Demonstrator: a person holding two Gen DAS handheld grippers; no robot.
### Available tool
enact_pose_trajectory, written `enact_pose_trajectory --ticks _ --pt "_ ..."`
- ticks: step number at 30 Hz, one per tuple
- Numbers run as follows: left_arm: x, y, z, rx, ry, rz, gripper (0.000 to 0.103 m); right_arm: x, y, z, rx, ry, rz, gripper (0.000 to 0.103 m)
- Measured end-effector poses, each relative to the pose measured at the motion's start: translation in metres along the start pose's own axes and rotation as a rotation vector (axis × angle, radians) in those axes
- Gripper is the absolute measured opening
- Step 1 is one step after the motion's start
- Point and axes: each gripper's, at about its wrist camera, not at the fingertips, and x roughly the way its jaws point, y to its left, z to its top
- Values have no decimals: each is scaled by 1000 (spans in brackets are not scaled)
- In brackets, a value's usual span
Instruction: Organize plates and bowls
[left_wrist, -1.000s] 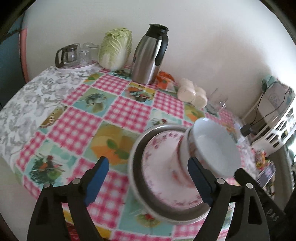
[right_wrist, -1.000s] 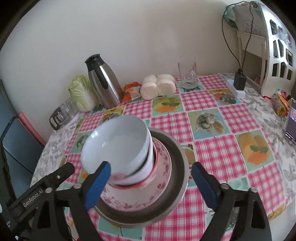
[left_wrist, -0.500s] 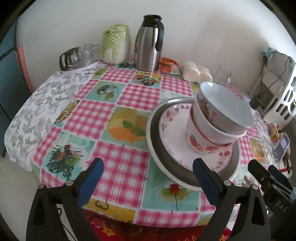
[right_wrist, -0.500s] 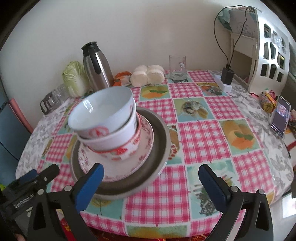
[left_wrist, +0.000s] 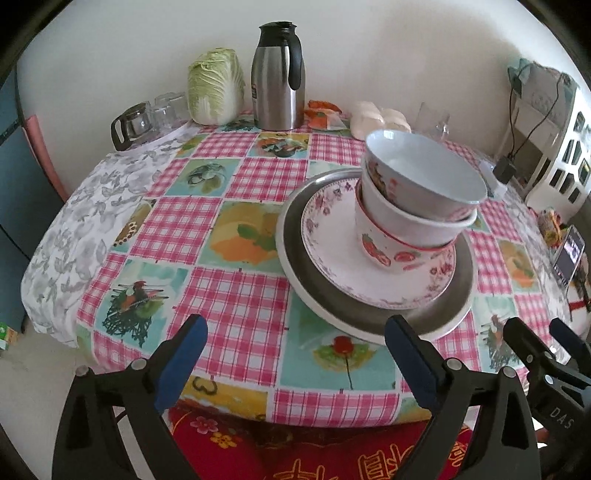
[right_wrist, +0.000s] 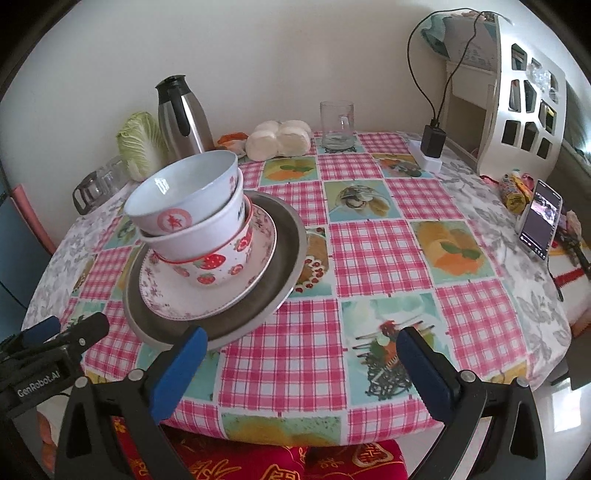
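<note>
A stack stands on the checked tablecloth: a grey metal plate (left_wrist: 332, 306), a white floral plate (left_wrist: 332, 251), a strawberry bowl (left_wrist: 380, 247), a white bowl (left_wrist: 410, 225) and a pale blue-white bowl (left_wrist: 424, 170) on top, tilted. The stack also shows in the right wrist view, with the metal plate (right_wrist: 284, 258) and top bowl (right_wrist: 184, 192). My left gripper (left_wrist: 295, 339) is open and empty, near the table's front edge, in front of the stack. My right gripper (right_wrist: 301, 349) is open and empty, to the right of the stack.
At the back stand a steel thermos (left_wrist: 279, 77), a cabbage (left_wrist: 214, 86), glass cups (left_wrist: 147, 118), white buns (right_wrist: 279, 138) and a glass mug (right_wrist: 336, 125). A phone (right_wrist: 539, 219) leans at the right edge. A white shelf (right_wrist: 517, 92) stands far right.
Both grippers have pulled back and away from the stack toward the table's front edge. The stack of plates and bowls stays in place.
</note>
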Motion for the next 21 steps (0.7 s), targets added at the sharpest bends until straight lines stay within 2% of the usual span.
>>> enact_pose_trajectory --ticks 4,21 --pt "-5 -4 -2 18 -10 25 97 -5 -5 -2 7 -7 -2 103" --pt "-2 -6 -4 30 16 36 97 -2 -6 -3 1 0 -16 103"
